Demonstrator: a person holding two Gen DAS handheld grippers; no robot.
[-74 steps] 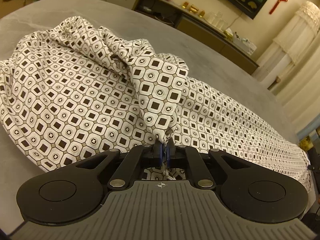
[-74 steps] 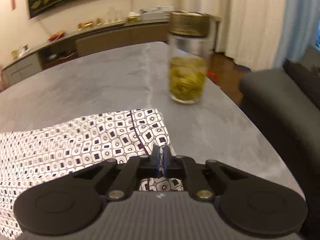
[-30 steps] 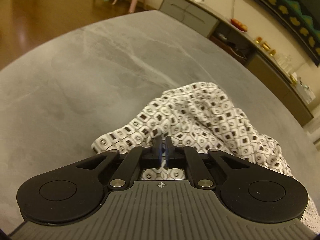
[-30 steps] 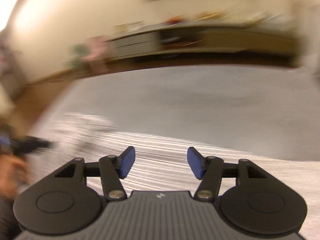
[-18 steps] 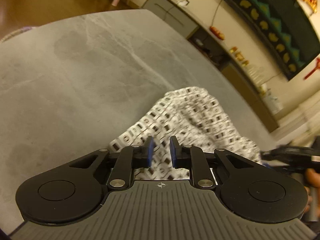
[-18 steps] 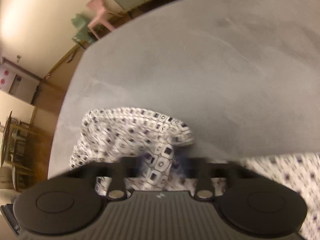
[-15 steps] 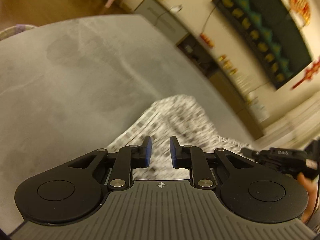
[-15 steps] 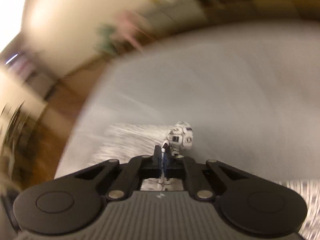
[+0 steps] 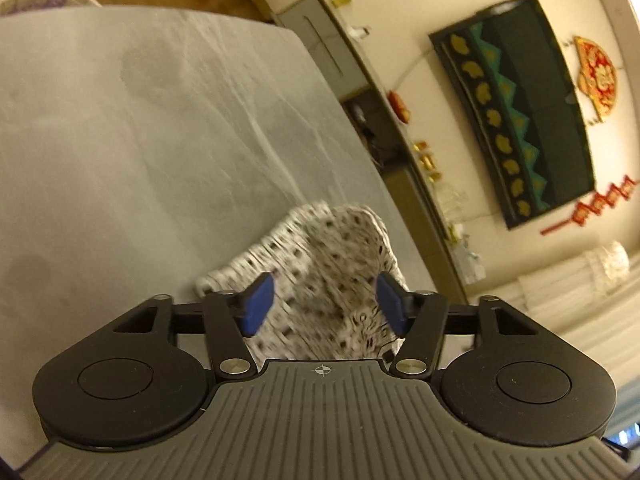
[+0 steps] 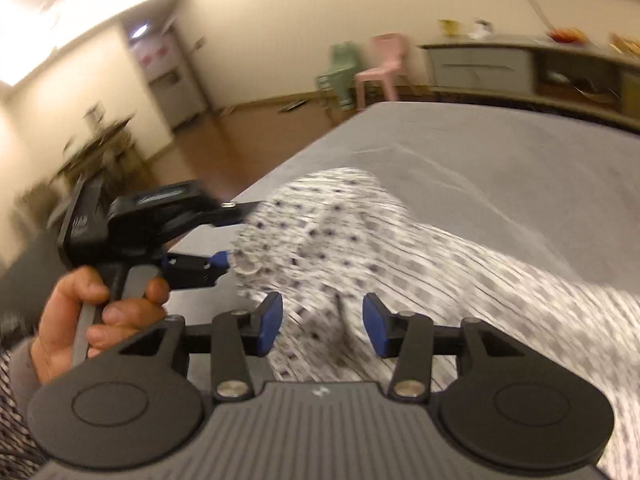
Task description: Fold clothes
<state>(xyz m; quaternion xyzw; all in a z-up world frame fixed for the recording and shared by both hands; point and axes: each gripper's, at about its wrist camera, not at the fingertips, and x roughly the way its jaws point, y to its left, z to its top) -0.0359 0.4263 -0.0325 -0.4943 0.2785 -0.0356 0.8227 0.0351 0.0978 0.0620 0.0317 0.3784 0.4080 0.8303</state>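
A white garment with a dark square pattern [image 9: 328, 276] lies bunched on the grey table [image 9: 140, 140]. My left gripper [image 9: 324, 306] is open just above the bunch, blue pads wide apart, holding nothing. In the right wrist view the same garment [image 10: 360, 240] stretches off to the right. My right gripper [image 10: 322, 324] is open over a raised fold of it. The left gripper [image 10: 224, 236] shows there at the left, held in a hand, its tips at the cloth's end.
The table's edge [image 10: 320, 140] runs close behind the cloth, with wooden floor beyond. A low sideboard [image 10: 520, 64] and a pink chair [image 10: 384, 64] stand by the far wall. A dark screen [image 9: 516, 116] hangs on the wall.
Both grippers have opened and let go of the garment. The right gripper has swung over beside the left one, at the bunched end of the cloth.
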